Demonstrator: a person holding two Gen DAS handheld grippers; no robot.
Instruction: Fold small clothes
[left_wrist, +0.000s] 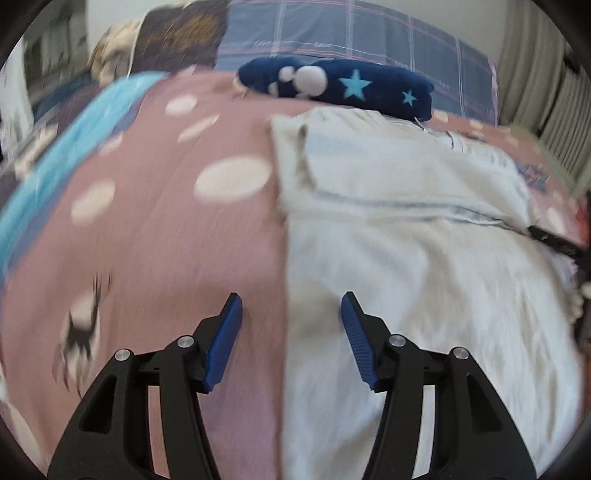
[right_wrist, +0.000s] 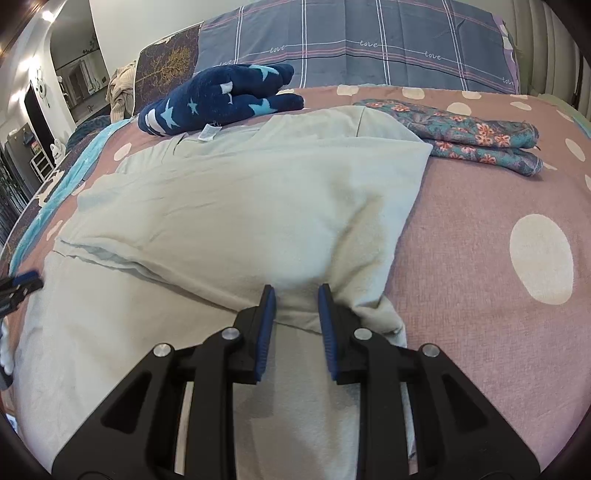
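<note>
While the right claw (right_wrist: 296, 295) pins a bunched fold of the pale garment (right_wrist: 236, 192) between its pads, likely anchoring that edge for the next fold, the left claw (left_wrist: 291, 306) hovers with jaws apart and nothing between them, straddling the garment's left border over the pink bedspread (left_wrist: 147, 240). Count: one pale garment ahead of both claws, one navy starred piece (right_wrist: 218, 99) beyond it, one floral folded piece (right_wrist: 480, 136) ahead-right.

"love" repeated on grey checked bedding (right_wrist: 351, 40)
</note>
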